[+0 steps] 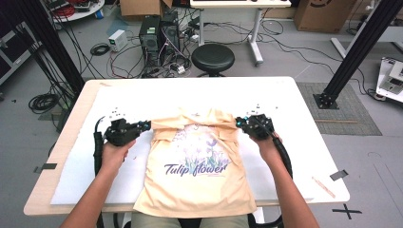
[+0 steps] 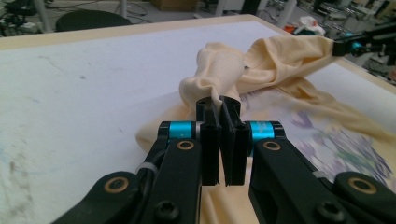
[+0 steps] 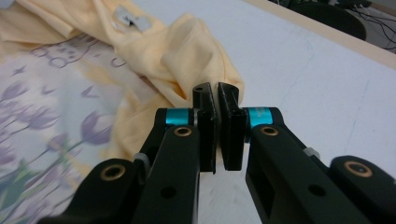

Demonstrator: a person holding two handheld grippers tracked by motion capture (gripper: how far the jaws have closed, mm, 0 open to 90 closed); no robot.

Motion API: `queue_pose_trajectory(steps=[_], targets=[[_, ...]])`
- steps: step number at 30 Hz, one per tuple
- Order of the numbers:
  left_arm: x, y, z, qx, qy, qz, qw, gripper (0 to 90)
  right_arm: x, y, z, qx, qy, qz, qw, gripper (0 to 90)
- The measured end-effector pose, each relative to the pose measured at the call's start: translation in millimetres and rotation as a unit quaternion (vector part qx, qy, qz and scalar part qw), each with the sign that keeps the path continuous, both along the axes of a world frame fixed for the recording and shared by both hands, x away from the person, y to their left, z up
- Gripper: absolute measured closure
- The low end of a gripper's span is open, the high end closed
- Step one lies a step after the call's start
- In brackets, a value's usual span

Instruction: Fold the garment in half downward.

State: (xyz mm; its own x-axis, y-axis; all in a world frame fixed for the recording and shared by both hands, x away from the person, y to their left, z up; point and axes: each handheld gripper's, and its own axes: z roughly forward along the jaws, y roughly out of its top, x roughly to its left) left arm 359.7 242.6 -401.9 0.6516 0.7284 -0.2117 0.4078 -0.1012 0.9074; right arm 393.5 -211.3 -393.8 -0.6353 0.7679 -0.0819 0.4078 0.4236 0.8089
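Yellow cotton t-shirt (image 1: 197, 185) lies print-up on the white sheet (image 1: 81, 175) covering the table (image 1: 45, 190), hem hanging over the near edge at centre. "Tulip flower" text and purple flower print face up, midway up the shirt.

Forearms come in from the near edge, one each side of the shirt.

Left claw (image 1: 145, 126) is clamped on the shirt's left sleeve, by the shirt's left shoulder. Left gripper view: jaws nearly closed, with a bunched fold of yellow fabric (image 2: 212, 81) pinched between the tips and lifted off the sheet.

Right claw (image 1: 240, 122) is clamped on the right sleeve, mirror position. Right gripper view: jaws narrow, sleeve fabric (image 3: 187, 56) caught at the tips, grey neck label (image 3: 128, 16) visible further along.

Shirt's top edge is folded toward the print, stretched between the two claws, about mid-table.

Beyond the far edge: black stool (image 1: 213, 58), PC towers (image 1: 159, 35) and loose cables on the floor.
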Motion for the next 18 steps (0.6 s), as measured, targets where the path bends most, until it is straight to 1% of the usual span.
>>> queue_pose_trajectory(steps=[1, 2, 3, 5, 6, 7, 8, 9, 10, 11, 12, 13, 14, 15, 16, 17, 18], targets=[[-6.4, -0.9, -2.4, 0.002, 0.001, -0.007, 1.0000, 86.7, -6.7, -1.1, -1.5, 0.004, -0.001, 0.003, 1.0000, 87.6], [-10.8, -1.8, -4.4, 0.006, 0.001, -0.013, 0.9999, 86.6, -17.7, -2.2, -4.6, 0.006, 0.000, 0.008, 1.0000, 87.6], [-16.6, -3.0, -6.9, 0.009, 0.001, -0.019, 0.9998, 86.6, -17.7, -2.2, -4.6, 0.006, 0.000, 0.008, 1.0000, 87.6], [-28.3, -4.4, -12.0, 0.013, 0.005, -0.030, 0.9995, 86.6, -29.9, -3.5, -8.0, 0.011, -0.001, 0.013, 0.9998, 87.6], [-31.7, -4.7, -13.3, 0.015, 0.005, -0.032, 0.9994, 86.6, -41.8, -5.3, -11.6, 0.017, -0.002, 0.018, 0.9997, 87.5], [-40.3, -5.6, -16.2, 0.020, 0.007, -0.040, 0.9990, 86.6, -47.4, -6.4, -13.4, 0.019, 0.000, 0.020, 0.9996, 87.5], [-40.3, -5.6, -16.2, 0.020, 0.007, -0.040, 0.9990, 86.6, -52.8, -7.4, -15.5, 0.019, 0.000, 0.021, 0.9996, 87.5], [-44.8, -6.2, -17.3, 0.021, 0.008, -0.043, 0.9988, 86.6, -58.1, -8.3, -17.6, 0.024, 0.004, 0.022, 0.9995, 87.5], [-52.5, -5.8, -19.1, 0.027, 0.009, -0.047, 0.9985, 86.5, -63.3, -9.2, -19.9, 0.022, 0.004, 0.025, 0.9994, 87.5], [-52.5, -5.8, -19.1, 0.027, 0.009, -0.047, 0.9985, 86.5, -63.3, -9.2, -19.9, 0.022, 0.004, 0.025, 0.9994, 87.5], [-56.5, -4.2, -20.2, 0.032, 0.010, -0.048, 0.9983, 86.5, -74.2, -11.4, -24.7, 0.020, 0.009, 0.028, 0.9994, 87.5], [-58.3, -2.5, -20.9, 0.036, 0.011, -0.051, 0.9980, 86.5, -74.2, -11.4, -24.7, 0.020, 0.009, 0.028, 0.9994, 87.5], [-60.7, -0.6, -22.2, 0.037, 0.014, -0.050, 0.9980, 86.5, -77.5, -12.2, -26.4, 0.019, 0.012, 0.029, 0.9993, 87.5], [-62.9, 2.0, -23.6, 0.041, 0.019, -0.048, 0.9978, 86.5, -86.0, -14.7, -29.6, 0.013, 0.017, 0.033, 0.9992, 87.5], [-64.6, 5.6, -25.2, 0.044, 0.022, -0.046, 0.9977, 86.5, -86.0, -14.7, -29.6, 0.013, 0.017, 0.033, 0.9992, 87.5], [-66.3, 9.0, -26.7, 0.045, 0.028, -0.043, 0.9977, 86.5, -90.8, -16.4, -29.9, 0.014, 0.020, 0.030, 0.9992, 87.5], [-67.6, 12.4, -28.2, 0.048, 0.031, -0.042, 0.9975, 86.6, -94.4, -18.4, -30.2, 0.011, 0.020, 0.034, 0.9992, 87.5]])
